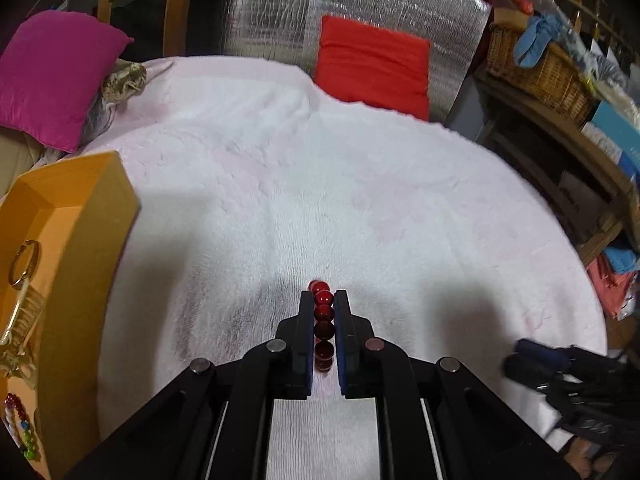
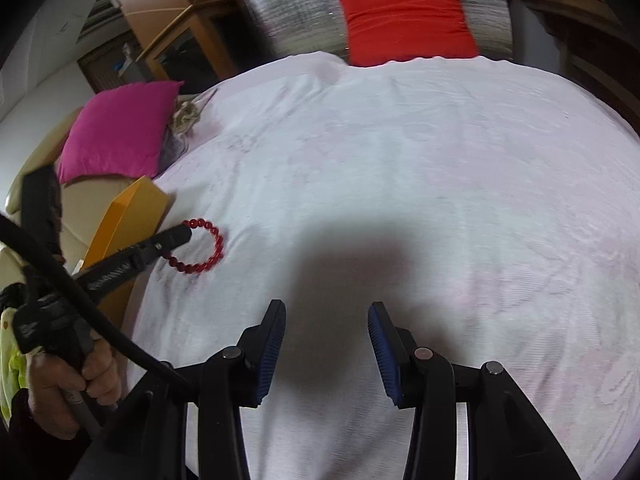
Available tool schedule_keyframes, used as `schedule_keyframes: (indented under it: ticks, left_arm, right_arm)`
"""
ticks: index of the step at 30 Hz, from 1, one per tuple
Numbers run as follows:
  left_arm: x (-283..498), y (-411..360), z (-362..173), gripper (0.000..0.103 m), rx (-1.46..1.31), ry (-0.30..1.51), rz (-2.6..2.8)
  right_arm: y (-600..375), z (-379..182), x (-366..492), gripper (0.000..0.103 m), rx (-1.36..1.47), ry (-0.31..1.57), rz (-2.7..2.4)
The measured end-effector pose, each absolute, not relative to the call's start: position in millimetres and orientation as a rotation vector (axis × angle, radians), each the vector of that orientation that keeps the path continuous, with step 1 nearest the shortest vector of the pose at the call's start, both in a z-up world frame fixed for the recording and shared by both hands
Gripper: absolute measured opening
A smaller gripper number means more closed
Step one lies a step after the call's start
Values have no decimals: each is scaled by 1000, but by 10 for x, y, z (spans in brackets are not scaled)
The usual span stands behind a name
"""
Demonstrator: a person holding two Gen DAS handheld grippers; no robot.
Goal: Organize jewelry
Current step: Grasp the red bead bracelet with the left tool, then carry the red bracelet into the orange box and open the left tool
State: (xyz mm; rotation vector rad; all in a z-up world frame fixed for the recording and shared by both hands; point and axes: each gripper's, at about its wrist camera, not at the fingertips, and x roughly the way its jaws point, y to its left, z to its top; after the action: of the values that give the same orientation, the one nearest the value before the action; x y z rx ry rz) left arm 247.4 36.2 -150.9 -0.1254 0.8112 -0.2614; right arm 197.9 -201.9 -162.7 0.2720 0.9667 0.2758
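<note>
My left gripper is clamped on a red bead bracelet — the beads run in a line between its two pads, and from the right wrist view the rest of the loop hangs out from the tips just above a pale pink fluffy blanket. An orange box sits just to the left, with a gold ring-shaped piece and a string of coloured beads inside. My right gripper is apart from the bracelet, its jaws partly spread with nothing between them — only blanket below. A hand grips the left tool's handle.
</note>
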Motion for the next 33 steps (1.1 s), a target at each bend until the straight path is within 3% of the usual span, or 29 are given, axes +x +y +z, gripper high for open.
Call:
schedule_keyframes:
  ticks: [11, 20, 25, 33]
  left_arm:
    - [2033, 813, -1039, 10, -212, 704, -236]
    - [1801, 1696, -611, 10, -208, 654, -105]
    - [2075, 2180, -468, 9, -153, 660, -24]
    - [2850, 2399, -841, 9, -180, 779, -54]
  right_arm:
    - [-1529, -1522, 1915, 46, 224, 945, 363]
    - [-844, -1174, 1998, 46, 164, 883, 529]
    - [-502, -1053, 2131, 46, 160, 855, 600]
    - [-375, -1258, 2386, 46, 201, 894, 635]
